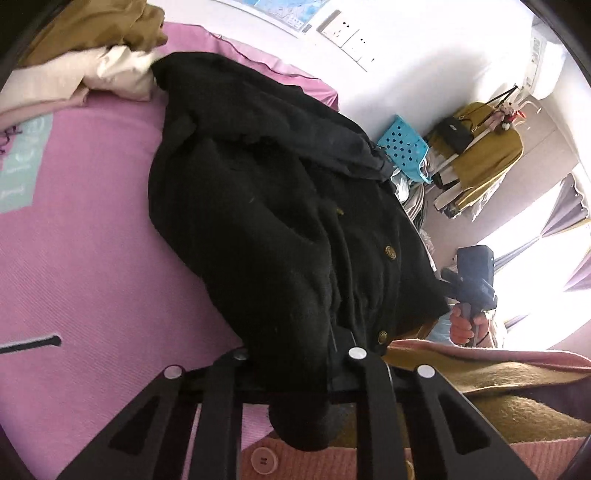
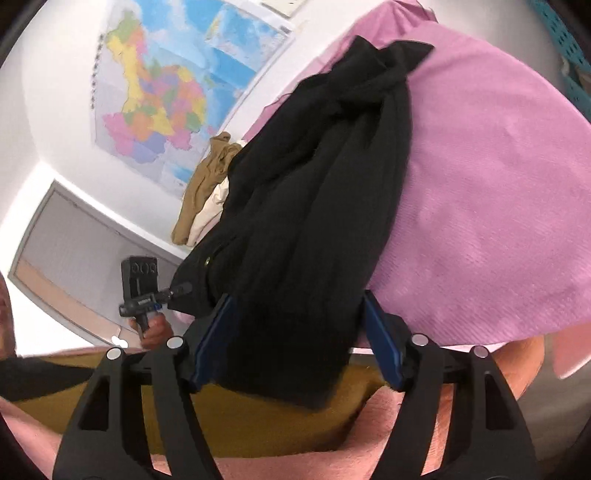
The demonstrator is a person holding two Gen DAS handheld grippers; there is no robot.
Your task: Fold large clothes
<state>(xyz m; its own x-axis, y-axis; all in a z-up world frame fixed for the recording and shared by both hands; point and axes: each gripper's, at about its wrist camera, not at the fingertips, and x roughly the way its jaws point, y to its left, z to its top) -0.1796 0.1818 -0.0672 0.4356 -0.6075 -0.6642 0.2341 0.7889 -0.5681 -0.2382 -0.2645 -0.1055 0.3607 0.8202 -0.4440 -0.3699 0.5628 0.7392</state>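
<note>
A black cardigan (image 1: 266,206) with gold buttons lies lengthwise on the pink bed sheet (image 1: 92,266). Its near hem bunches between the narrow-set jaws of my left gripper (image 1: 299,354) and hangs over them, hiding the fingertips. In the right wrist view the same cardigan (image 2: 317,192) runs away from me in a long folded bundle. My right gripper (image 2: 299,299) is set wide around the bundle's thick near end, and both blue pads (image 2: 214,343) press its sides. Each view shows the other gripper, held by a hand, past the cardigan's edge: the right gripper (image 1: 474,277) and the left gripper (image 2: 142,284).
Mustard (image 1: 92,29) and cream (image 1: 96,74) clothes are piled at the bed's far corner. More mustard (image 1: 509,391) and pink (image 1: 303,461) garments lie under my grippers. A blue basket (image 1: 402,147) and a loaded clothes rack (image 1: 484,155) stand beside the bed. A map (image 2: 155,96) hangs on the wall.
</note>
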